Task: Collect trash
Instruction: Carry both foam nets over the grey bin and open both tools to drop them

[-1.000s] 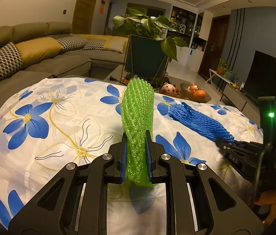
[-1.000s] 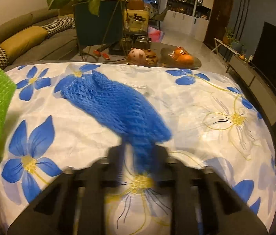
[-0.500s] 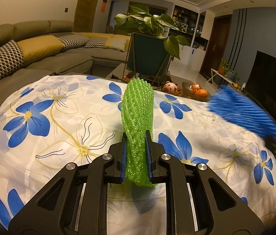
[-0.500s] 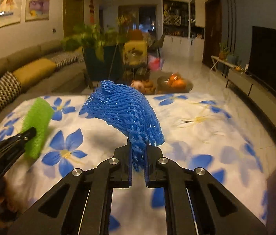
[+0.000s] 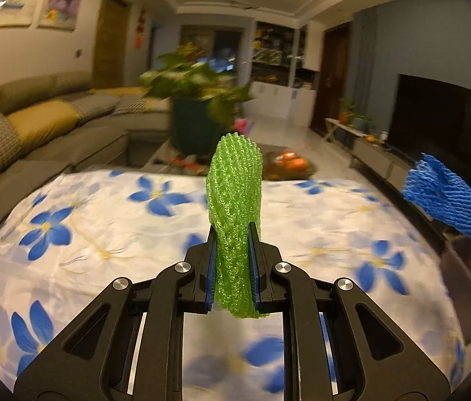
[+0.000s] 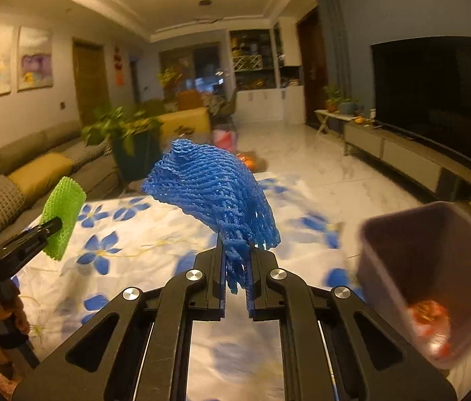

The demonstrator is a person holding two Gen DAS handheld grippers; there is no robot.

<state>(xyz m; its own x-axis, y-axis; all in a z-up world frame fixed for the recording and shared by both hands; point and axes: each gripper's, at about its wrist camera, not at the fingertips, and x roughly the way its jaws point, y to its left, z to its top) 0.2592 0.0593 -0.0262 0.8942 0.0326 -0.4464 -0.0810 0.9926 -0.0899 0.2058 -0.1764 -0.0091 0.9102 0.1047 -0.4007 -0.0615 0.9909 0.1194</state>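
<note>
while both tools sit at bottom centre of their own views, each is clamped on a piece of trash. left gripper (image 5: 233, 264): black jaws with blue pads pinch the lower part of a green foam mesh fruit sleeve (image 5: 235, 207), which stands upright at frame centre, clear of the cloth. right gripper (image 6: 235, 272): jaws nearly together on the bunched end of a blue foam mesh fruit sleeve (image 6: 215, 193), which fans up and to the left above them. at lower right of the right wrist view, a dark plastic bin (image 6: 436, 234), blurred, with something orange-red inside. beneath both, a white cloth with blue flowers (image 5: 102, 220). beyond it, a potted plant in a dark planter (image 5: 195, 107), a grey sofa with yellow cushions (image 5: 35, 127) at left, and a dark tv screen (image 6: 436, 100) at right.
</note>
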